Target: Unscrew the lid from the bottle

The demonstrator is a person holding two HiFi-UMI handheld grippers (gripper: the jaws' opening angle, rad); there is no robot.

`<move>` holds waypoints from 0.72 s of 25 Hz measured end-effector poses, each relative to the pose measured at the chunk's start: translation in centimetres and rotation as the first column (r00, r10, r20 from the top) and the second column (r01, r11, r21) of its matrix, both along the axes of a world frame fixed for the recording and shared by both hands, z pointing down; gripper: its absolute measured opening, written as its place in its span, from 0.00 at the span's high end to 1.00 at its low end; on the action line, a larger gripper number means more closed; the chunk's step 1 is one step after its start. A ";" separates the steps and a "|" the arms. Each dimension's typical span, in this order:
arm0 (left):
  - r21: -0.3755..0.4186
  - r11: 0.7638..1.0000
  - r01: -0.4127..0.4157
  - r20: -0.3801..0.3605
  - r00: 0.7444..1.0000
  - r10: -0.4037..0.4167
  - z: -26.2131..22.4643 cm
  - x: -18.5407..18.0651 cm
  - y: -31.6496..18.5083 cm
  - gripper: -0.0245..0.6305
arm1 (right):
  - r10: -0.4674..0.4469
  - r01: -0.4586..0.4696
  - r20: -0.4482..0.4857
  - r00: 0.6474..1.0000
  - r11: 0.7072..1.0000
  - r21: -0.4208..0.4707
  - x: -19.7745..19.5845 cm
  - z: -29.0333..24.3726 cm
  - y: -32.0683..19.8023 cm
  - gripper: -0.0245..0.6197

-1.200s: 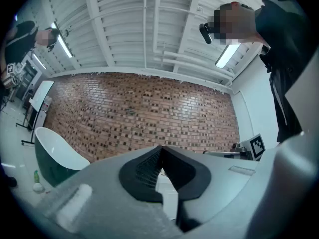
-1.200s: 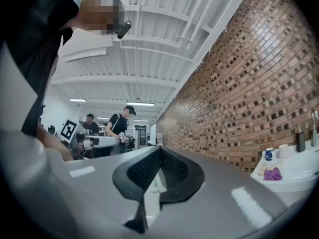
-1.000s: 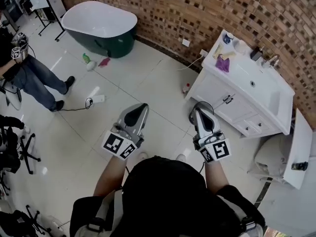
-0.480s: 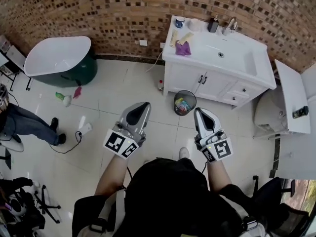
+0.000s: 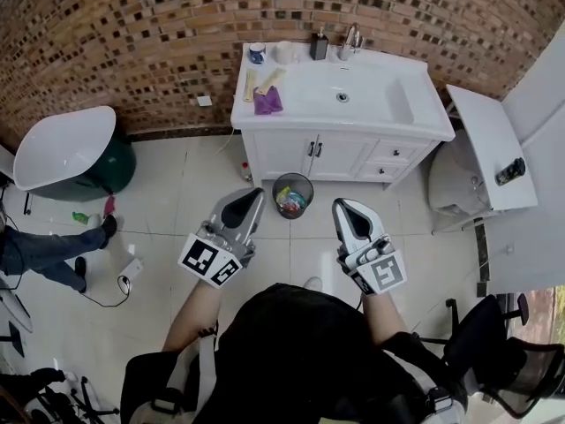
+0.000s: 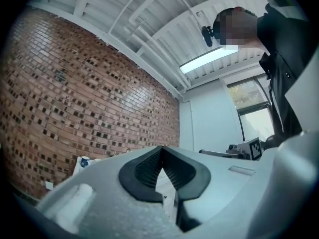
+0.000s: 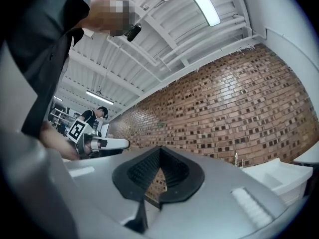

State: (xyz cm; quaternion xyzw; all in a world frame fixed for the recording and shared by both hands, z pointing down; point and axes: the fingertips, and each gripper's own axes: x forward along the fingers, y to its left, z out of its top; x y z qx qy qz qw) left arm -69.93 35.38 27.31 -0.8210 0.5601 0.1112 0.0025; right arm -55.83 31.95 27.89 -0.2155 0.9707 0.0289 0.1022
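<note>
- The left gripper (image 5: 253, 194) and the right gripper (image 5: 341, 207) hang side by side over the tiled floor (image 5: 177, 203). Both are clenched on nothing: each gripper view shows jaws pressed together, with only brick wall (image 5: 132, 42) beyond.
- The likeliest task object is the dark bottle (image 5: 319, 47). It stands upright at the back edge of the white desk (image 5: 424, 117), at 12 o'clock from the grippers and just beside the faucet (image 5: 351, 39).
- A second candidate is a small bottle (image 5: 245, 171) on the floor at 11 o'clock, against the desk's left foot. I cannot tell which one is meant.
- Both stand well apart from the grippers, so neither is in reach yet.
- The dark bottle looks small and light, probably stiff plastic with a smooth wall. I expect it to skid or tip on the glossy desk if it is only pushed.
- Its lid is too small to make out from here.
- My judgement is that one gripper should clamp the body low and firmly, where it is widest, without crushing it.
- The other should pinch the narrow top squarely and turn, since an off-centre bite on a slick cap would slip.
- The faucet close by leaves little room for that second gripper.
</note>
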 end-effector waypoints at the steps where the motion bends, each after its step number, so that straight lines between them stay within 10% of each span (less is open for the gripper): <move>1: 0.011 1.000 -0.014 0.002 1.000 0.014 -0.2 1.1 -1.2 0.96 | 0.011 -0.011 0.004 1.000 1.000 -0.001 1.0 -0.1 -1.2 0.96; 12: 0.009 0.987 -0.163 -0.053 0.985 0.163 0.8 11.7 -11.2 0.96 | 0.133 -0.136 -0.085 0.987 0.990 -0.034 10.3 1.2 -9.2 0.96; 18: -0.002 0.941 -0.338 -0.090 0.937 0.337 1.1 16.6 -15.4 0.96 | 0.327 -0.331 -0.103 0.939 0.943 -0.025 15.2 0.8 -10.5 0.96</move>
